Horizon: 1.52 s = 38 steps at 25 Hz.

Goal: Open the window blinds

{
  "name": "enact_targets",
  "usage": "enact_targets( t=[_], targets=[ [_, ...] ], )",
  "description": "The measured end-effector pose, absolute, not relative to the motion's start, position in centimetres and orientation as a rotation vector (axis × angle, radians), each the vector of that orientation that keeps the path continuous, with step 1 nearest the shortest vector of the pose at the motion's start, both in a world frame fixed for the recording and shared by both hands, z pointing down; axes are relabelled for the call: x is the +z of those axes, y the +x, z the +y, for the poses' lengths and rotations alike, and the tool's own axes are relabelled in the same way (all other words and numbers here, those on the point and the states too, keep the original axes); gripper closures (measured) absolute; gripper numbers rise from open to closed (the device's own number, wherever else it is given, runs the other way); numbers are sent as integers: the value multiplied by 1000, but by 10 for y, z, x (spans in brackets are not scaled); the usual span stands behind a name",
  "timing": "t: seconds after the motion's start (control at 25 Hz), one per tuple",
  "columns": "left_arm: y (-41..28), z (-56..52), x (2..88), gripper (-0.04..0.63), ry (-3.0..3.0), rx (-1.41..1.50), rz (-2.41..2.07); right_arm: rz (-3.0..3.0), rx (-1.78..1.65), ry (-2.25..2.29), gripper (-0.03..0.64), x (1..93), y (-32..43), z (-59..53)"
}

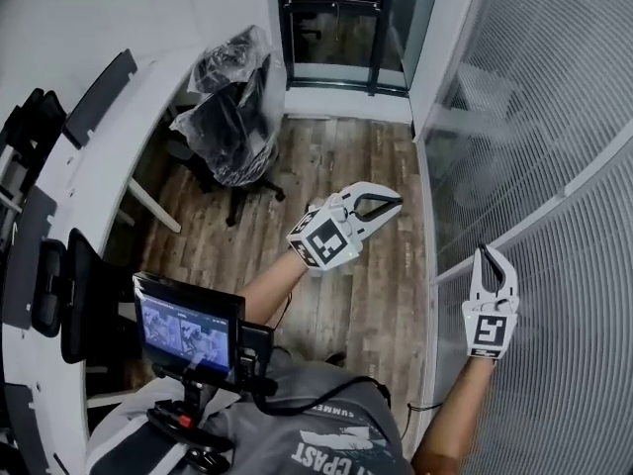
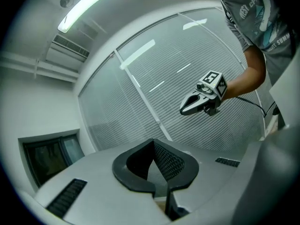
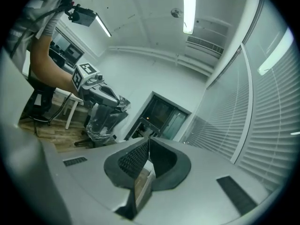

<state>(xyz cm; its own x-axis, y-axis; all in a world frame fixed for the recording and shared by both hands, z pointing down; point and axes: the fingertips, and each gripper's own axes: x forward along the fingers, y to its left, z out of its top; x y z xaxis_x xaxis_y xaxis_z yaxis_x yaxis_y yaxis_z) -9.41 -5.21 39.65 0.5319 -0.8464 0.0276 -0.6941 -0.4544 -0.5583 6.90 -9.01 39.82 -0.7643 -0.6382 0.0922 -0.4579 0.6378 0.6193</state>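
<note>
Facing blinds, both grippers empty

Right gripper (image 1: 485,253): jaws pressed together, nothing held. The window blinds (image 1: 564,156) are near, just ahead and right of its fingers, with slats running level along the wall. Left gripper (image 1: 396,204): also closed and empty, farther off. Right hand is nearer.

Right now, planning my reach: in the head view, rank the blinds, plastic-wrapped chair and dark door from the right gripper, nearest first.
1. Blinds, just right of the right gripper.
2. Plastic-wrapped chair, across the floor, left.
3. Dark door, far end.
</note>
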Motion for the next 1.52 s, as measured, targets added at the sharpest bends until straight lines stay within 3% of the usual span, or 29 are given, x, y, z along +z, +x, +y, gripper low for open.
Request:
enact_targets(
  t=[0.48,0.88,1.2,1.36,1.44,1.52],
  targets=[
    [-55,-212,385,595,-2407,-351,984,-2328,-500,1203,618,422,106,-239],
    [-72,-332,360,595,-2468,-205,775,-2091,-500,1476,618,382,104,-365],
    [-57,-391,377,595,-2535,-179,633,-1727,-438,1842,617,356,172,-434],
    [-35,-418,374,595,-2536,-165,594,-1717,-233,1992,615,361,204,-469],
    [-13,-442,376,595,-2538,-174,571,-1752,-154,2002,596,373,217,-497],
    [11,-458,377,595,-2519,-192,532,-1656,-293,1926,475,376,223,-513]
  ],
)
